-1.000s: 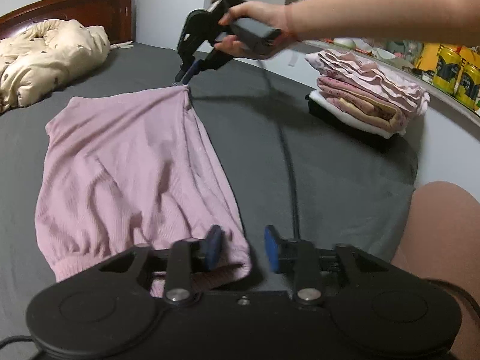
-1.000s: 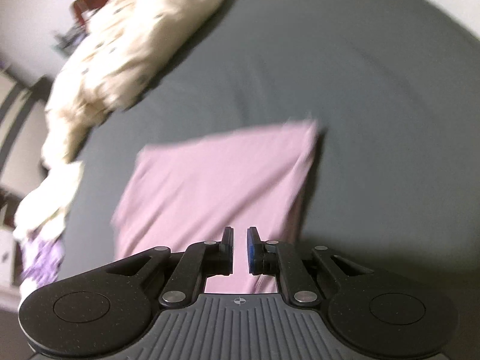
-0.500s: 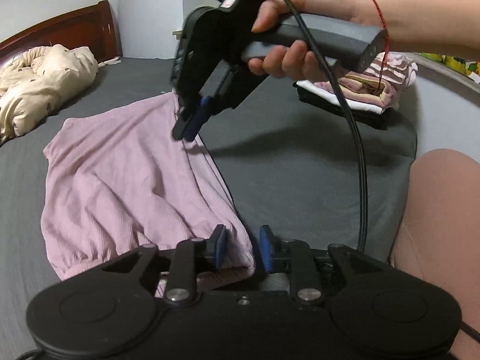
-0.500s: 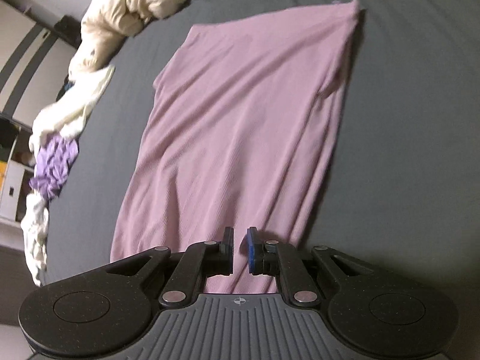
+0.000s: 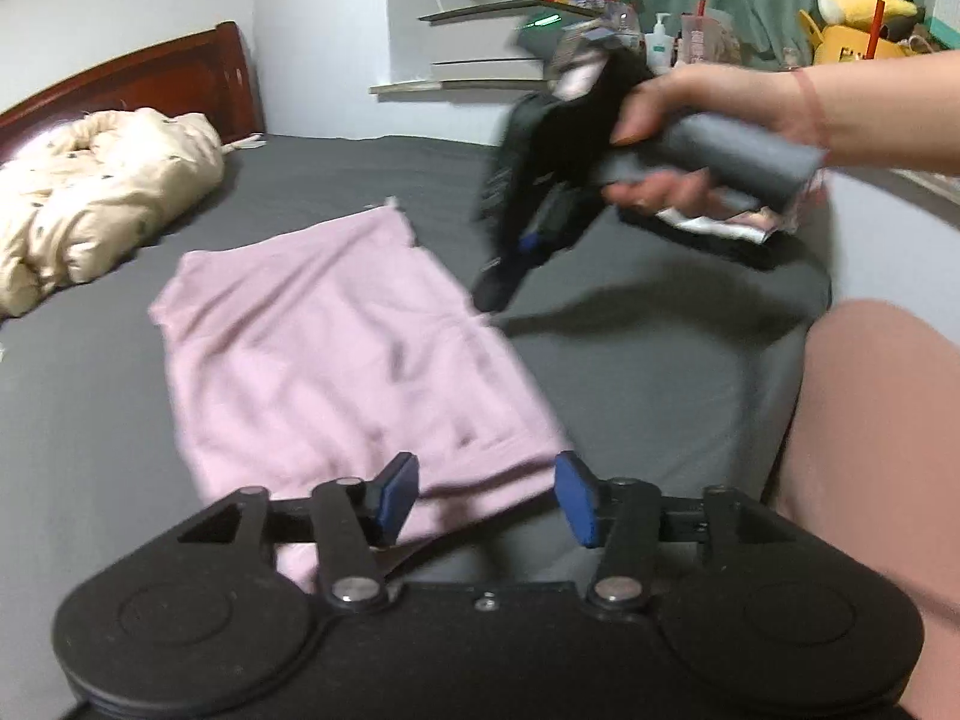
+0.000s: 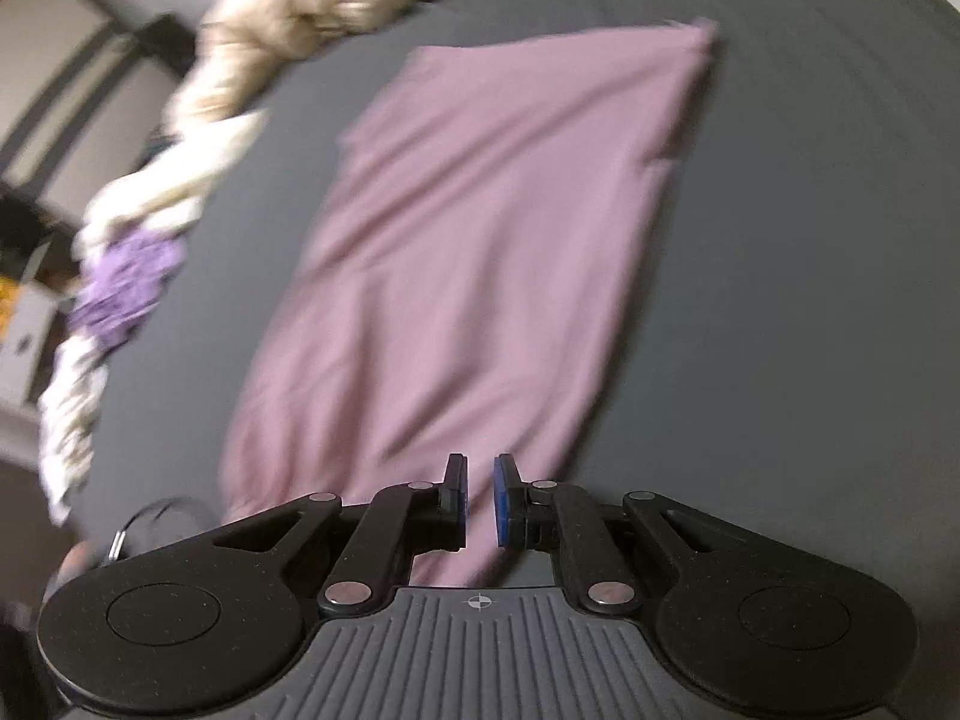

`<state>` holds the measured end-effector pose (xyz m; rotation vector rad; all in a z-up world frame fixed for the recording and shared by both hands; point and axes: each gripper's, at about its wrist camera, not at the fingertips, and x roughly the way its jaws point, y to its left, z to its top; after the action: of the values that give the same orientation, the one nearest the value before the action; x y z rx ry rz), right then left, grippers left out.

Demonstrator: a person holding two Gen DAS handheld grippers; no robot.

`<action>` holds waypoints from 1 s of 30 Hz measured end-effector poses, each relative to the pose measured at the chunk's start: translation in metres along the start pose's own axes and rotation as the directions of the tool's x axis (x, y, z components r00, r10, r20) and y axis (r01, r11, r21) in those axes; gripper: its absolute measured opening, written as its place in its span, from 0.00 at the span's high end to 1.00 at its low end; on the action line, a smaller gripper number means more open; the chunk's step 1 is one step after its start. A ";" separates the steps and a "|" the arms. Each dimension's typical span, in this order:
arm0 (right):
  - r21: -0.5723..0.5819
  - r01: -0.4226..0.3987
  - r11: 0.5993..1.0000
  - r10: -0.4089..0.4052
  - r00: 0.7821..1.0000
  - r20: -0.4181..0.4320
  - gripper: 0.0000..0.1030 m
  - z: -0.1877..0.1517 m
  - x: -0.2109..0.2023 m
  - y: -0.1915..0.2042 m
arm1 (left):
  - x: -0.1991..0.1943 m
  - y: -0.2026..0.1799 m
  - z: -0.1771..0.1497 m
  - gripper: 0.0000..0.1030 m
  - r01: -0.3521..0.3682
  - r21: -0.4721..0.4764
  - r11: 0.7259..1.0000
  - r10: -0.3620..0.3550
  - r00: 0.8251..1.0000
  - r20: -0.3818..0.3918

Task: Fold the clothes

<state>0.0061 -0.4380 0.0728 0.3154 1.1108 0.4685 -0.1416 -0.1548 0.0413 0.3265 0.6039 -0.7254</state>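
Now my left gripper (image 5: 486,498) tilts down over the pink garment (image 5: 336,360), jaws opening and gripping nothing, while my right gripper's (image 6: 479,501) stay pressed together.

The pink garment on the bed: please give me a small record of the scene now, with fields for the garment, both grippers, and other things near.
garment: pink garment, spread flat on the dark grey bed sheet
left gripper: jaws opening, near hem of the garment lies between the pads, not pinched
right gripper: shut, empty, above the right edge of the garment
other cloth: cream quilt by the headboard; folded clothes stack partly hidden behind the right hand
focus: both views blurred
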 end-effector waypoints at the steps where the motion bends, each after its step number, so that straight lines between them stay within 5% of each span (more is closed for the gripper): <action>1: -0.032 -0.028 0.999 0.029 0.999 0.023 0.91 -0.009 -0.005 0.009 | -0.004 0.004 -0.005 0.41 -0.025 0.023 0.999 0.026 1.000 -0.011; 9: -0.329 -0.189 0.925 0.256 0.952 0.170 0.91 -0.077 -0.029 0.070 | -0.002 0.035 -0.024 0.37 -0.144 0.152 0.978 0.157 0.984 -0.082; 17: -0.368 0.046 0.929 -0.008 0.994 0.105 0.91 -0.102 -0.036 0.071 | 0.007 0.030 -0.022 0.31 -0.126 0.370 0.920 0.156 0.986 -0.054; 23: -0.395 0.074 0.916 -0.031 0.993 0.114 0.90 -0.114 -0.038 0.066 | 0.008 0.031 -0.031 0.28 -0.075 0.500 0.863 0.126 0.990 -0.068; 24: -0.402 0.088 0.911 -0.042 0.992 0.121 0.86 -0.116 -0.036 0.067 | 0.009 0.030 -0.032 0.28 -0.071 0.524 0.849 0.123 0.990 -0.065; 27: -0.429 0.115 0.896 -0.063 0.989 0.133 0.28 -0.121 -0.033 0.071 | 0.012 0.025 -0.034 0.23 -0.071 0.618 0.783 0.125 0.991 -0.044; 30: -0.475 0.140 0.869 -0.082 0.987 0.141 0.25 -0.127 -0.035 0.078 | 0.015 0.016 -0.037 0.21 -0.080 0.719 0.690 0.130 0.991 -0.014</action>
<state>-0.1384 -0.3878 0.0838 -0.1625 0.8560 0.6003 -0.1360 -0.1335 0.0047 1.1190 0.3263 -0.8224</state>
